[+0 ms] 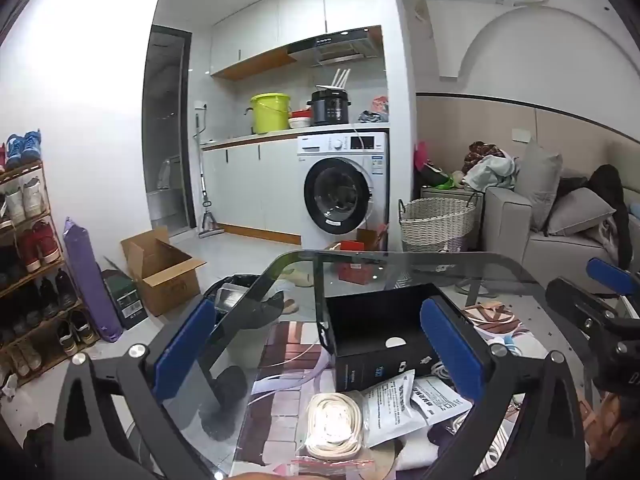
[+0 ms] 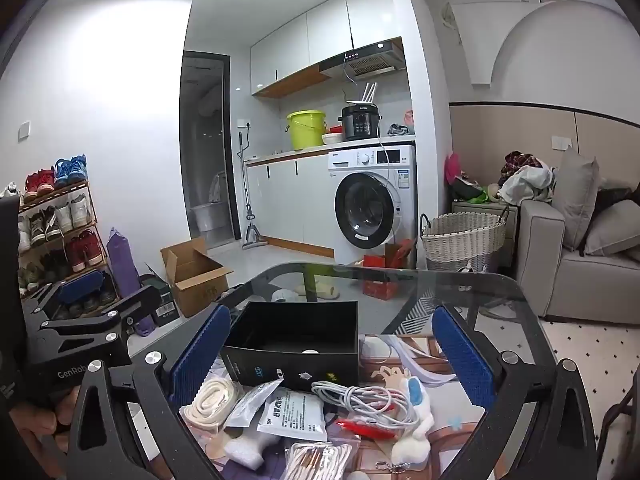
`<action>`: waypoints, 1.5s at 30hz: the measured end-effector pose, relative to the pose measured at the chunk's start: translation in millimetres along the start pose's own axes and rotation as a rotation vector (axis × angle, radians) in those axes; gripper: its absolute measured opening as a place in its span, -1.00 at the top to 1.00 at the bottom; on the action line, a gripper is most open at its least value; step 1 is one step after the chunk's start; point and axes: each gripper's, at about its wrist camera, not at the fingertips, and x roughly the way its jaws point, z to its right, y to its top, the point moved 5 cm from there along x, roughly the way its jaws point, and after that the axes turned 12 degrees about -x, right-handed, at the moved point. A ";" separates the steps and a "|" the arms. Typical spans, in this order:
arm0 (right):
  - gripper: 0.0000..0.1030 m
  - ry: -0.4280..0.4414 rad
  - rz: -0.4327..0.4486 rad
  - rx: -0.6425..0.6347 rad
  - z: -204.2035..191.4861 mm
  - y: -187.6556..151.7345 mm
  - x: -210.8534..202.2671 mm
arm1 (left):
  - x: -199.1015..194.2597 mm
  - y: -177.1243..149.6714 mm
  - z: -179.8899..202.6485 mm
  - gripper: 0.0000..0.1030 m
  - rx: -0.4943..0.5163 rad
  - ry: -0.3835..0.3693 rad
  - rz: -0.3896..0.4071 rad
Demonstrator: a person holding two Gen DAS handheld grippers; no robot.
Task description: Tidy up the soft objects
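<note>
Both the left hand-held gripper [image 1: 316, 344] and right hand-held gripper [image 2: 332, 348] are spread, empty. Open black cardboard box [image 2: 296, 344] sits ahead between the right one's fingers; coiled cream cord [image 2: 210, 398] lies by its left finger. Pinch the cord mid-coil, lift clear of the neighbouring packets.

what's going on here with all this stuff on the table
A person holds a gripper in each hand over a glass table. Both the left gripper and the right gripper are open and hold nothing. An open black box sits behind a loose pile: coiled cream rope, white packets, a white cable.
</note>
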 end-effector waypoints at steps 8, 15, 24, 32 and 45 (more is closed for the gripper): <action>-0.99 0.010 0.019 -0.008 3.4 2.6 -1.4 | -1.1 3.8 -3.0 -1.00 -0.014 0.000 0.003; -0.99 0.009 0.020 -0.040 -8.2 5.4 -6.7 | -5.5 4.7 -0.6 -1.00 -0.003 -0.006 0.020; -0.99 0.012 0.023 -0.053 -10.4 6.9 -9.2 | -6.1 4.2 1.1 -1.00 0.001 -0.003 0.022; -0.99 0.010 0.020 -0.056 -11.3 4.9 -6.9 | -6.9 3.4 1.0 -1.00 -0.001 -0.008 0.024; -0.99 0.010 0.020 -0.057 -10.0 3.0 -7.3 | -5.6 2.9 1.9 -1.00 -0.004 -0.008 0.022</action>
